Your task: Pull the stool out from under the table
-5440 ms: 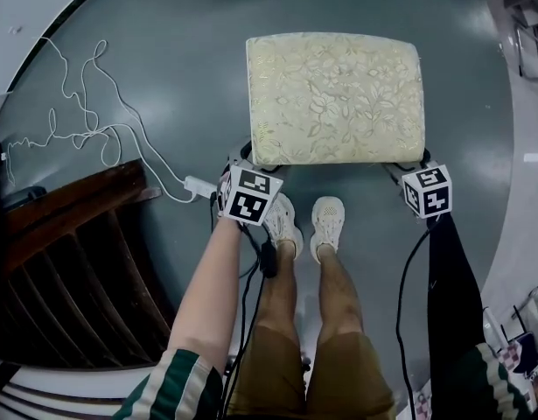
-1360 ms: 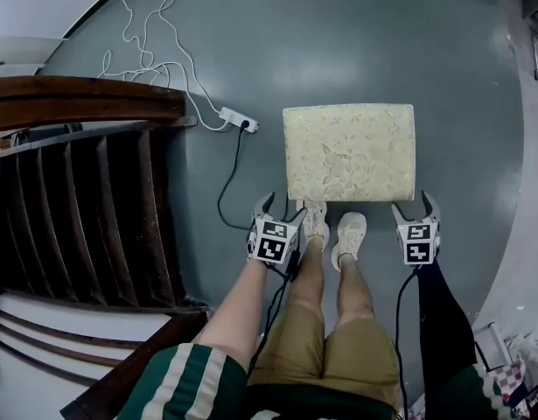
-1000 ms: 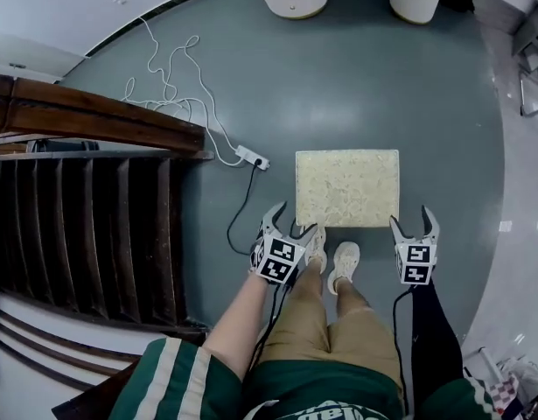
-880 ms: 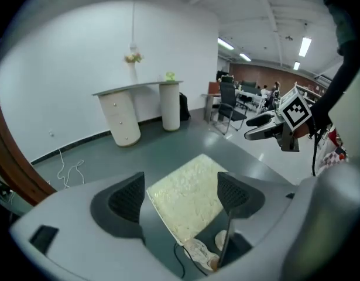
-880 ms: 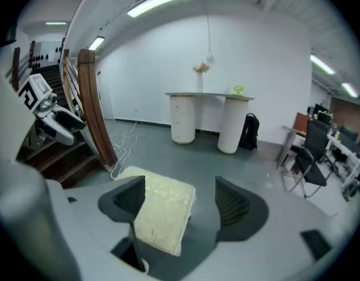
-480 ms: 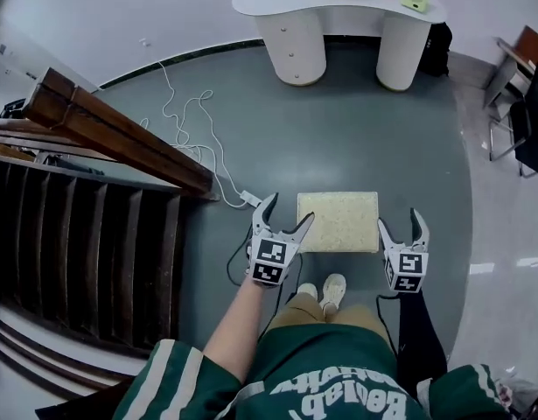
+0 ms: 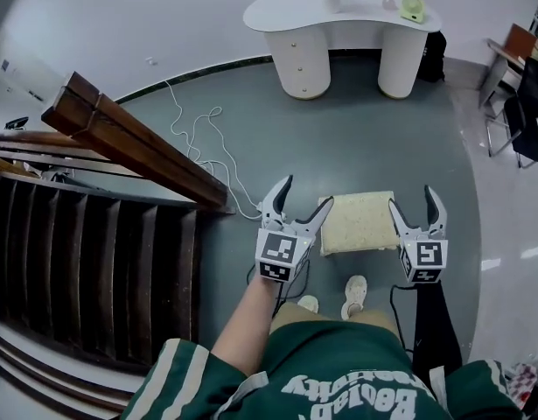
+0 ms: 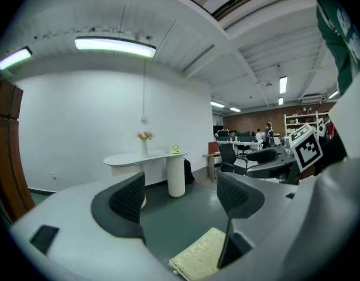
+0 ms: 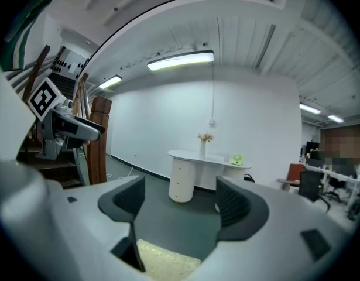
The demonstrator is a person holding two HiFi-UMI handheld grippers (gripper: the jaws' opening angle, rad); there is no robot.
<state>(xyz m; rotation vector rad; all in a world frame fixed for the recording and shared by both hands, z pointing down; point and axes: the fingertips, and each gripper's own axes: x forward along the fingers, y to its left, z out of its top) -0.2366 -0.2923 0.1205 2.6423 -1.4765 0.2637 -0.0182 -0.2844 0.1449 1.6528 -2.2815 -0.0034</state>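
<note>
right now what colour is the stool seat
Pale cream-yellow with a faint floral pattern, on the stool; clearest in the head view.

Grey floor [image 7: 382, 129], white wall [image 7: 146, 24], white table [image 7: 338, 11], dark wooden staircase [image 7: 94, 234]

stool [image 7: 359, 223] legs hidden beneath its top, chair [image 7: 519, 103] cut off at right edge

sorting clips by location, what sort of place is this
Probably an open-plan office or showroom, not a home: black office chairs at the back, long fluorescent ceiling lights, and a white curved table on a smooth grey floor.
</note>
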